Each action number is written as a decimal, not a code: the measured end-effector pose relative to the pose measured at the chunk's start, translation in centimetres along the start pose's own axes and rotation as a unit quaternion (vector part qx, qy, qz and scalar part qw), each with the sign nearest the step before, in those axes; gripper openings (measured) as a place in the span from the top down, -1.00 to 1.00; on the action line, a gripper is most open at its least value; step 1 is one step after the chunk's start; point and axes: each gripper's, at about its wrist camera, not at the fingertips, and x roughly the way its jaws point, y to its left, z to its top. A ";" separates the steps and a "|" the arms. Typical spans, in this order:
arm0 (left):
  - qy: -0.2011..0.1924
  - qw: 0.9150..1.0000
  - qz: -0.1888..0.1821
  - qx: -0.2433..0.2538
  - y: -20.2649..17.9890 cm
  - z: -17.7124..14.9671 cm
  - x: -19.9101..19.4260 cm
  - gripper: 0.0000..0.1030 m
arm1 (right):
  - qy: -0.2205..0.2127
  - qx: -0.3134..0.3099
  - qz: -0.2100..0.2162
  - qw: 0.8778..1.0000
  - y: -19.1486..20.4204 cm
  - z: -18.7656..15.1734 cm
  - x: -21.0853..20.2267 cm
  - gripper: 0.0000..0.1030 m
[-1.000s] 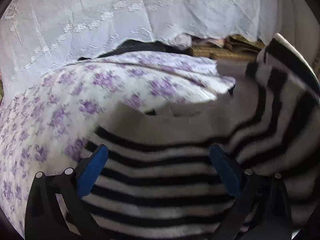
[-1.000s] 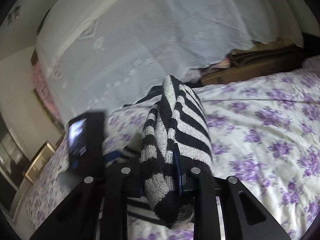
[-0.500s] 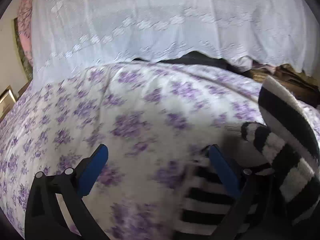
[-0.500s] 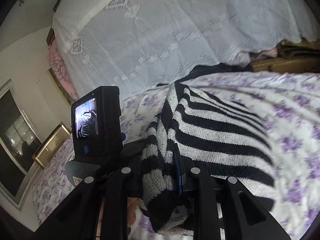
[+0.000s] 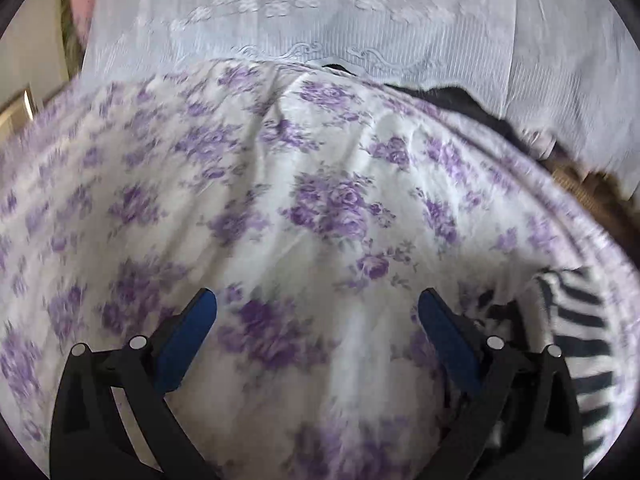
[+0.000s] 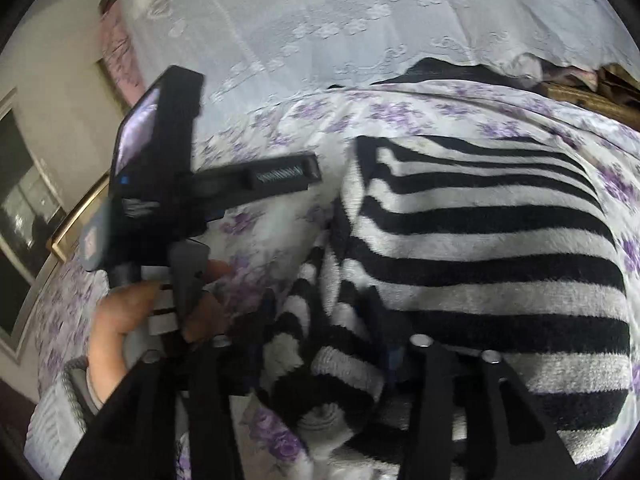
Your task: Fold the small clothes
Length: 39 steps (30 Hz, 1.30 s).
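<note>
The black-and-white striped knit sweater point(image 6: 480, 248) lies folded on the purple-flowered bedsheet point(image 6: 280, 216). My right gripper point(image 6: 320, 344) is low over its near edge, and a bunched fold of the knit lies between its fingers; the fingertips are hidden by the fabric. The left gripper with its hand point(image 6: 160, 208) shows to the left of the sweater in the right wrist view. In the left wrist view my left gripper point(image 5: 316, 312) is open and empty over the bare sheet point(image 5: 320, 208). The sweater point(image 5: 576, 336) shows only at that view's right edge.
A white lace curtain point(image 5: 320, 20) hangs behind the bed. Dark cloth and a wooden edge point(image 5: 576, 192) lie along the far right side of the bed. A gold-framed picture point(image 6: 76, 220) and wall stand at the left.
My left gripper has swung left off the sweater onto bare sheet. My right gripper has brought the held fold down, and the sweater now lies flat on the bed.
</note>
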 end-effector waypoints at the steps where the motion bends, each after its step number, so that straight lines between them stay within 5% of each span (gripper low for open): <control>1: -0.001 1.000 -0.007 0.000 0.1 -0.3 -0.5 -0.92 | -0.004 -0.004 0.005 1.000 0.1 0.1 -0.8 -0.13; 5: -0.034 0.998 -0.022 0.052 -1.0 -2.1 -4.6 -0.92 | -0.058 -0.063 0.017 0.996 0.6 -0.4 -6.3 -0.13; 10: -0.058 0.990 -0.070 0.109 -4.6 -3.3 -8.5 -0.92 | -0.109 -0.062 -0.085 0.989 -3.9 0.6 -10.8 0.02; 11: -0.056 0.986 -0.078 0.134 -6.1 -4.0 -8.8 -0.92 | -0.106 -0.039 -0.098 0.989 -5.3 1.5 -10.5 0.39; 12: -0.048 0.983 -0.079 0.156 -7.5 -4.6 -8.5 -0.92 | -0.092 -0.004 -0.099 0.991 -7.2 2.3 -9.6 0.56; 16: 0.008 0.974 -0.014 0.227 -11.0 -8.2 -3.5 -0.92 | -0.011 0.052 -0.091 0.994 -11.7 2.7 -3.7 0.75; 19: 0.038 0.983 -0.062 0.171 -9.1 -7.7 -2.2 -0.92 | -0.024 0.044 -0.095 0.994 -11.4 2.2 -3.6 0.77; 21: 0.032 0.985 -0.060 0.159 -8.5 -7.7 -3.1 -0.92 | -0.041 0.044 -0.093 0.994 -10.4 1.9 -5.4 0.73; 24: 0.019 0.984 -0.074 0.162 -8.0 -8.8 -5.4 -0.91 | -0.072 0.011 -0.078 0.994 -9.0 0.3 -8.6 0.68; 28: 0.038 0.981 -0.105 0.158 -6.1 -10.2 -6.2 -0.92 | -0.053 -0.024 -0.081 0.995 -8.8 -3.6 -8.7 0.64; 32: 0.065 0.981 -0.115 0.140 -5.5 -10.2 -5.3 -0.92 | -0.047 -0.007 -0.069 0.996 -8.9 -3.1 -9.2 0.63; 34: 0.057 0.983 -0.116 0.134 -5.2 -10.0 -6.5 -0.92 | -0.057 0.010 -0.046 0.997 -9.4 -3.0 -10.4 0.20; 35: 0.049 0.982 -0.127 0.131 -4.8 -9.7 -7.2 -0.92 | -0.071 0.020 -0.044 0.996 -10.0 -3.0 -11.5 -0.49; 36: 0.047 0.982 -0.136 0.126 -4.4 -9.3 -7.5 -0.92 | -0.083 0.025 -0.041 0.995 -10.6 -3.1 -12.1 -0.81; 39: 0.091 0.974 -0.183 0.095 -3.8 -8.1 -6.0 -0.92 | -0.071 0.058 -0.024 0.995 -13.0 -2.7 -12.0 -0.81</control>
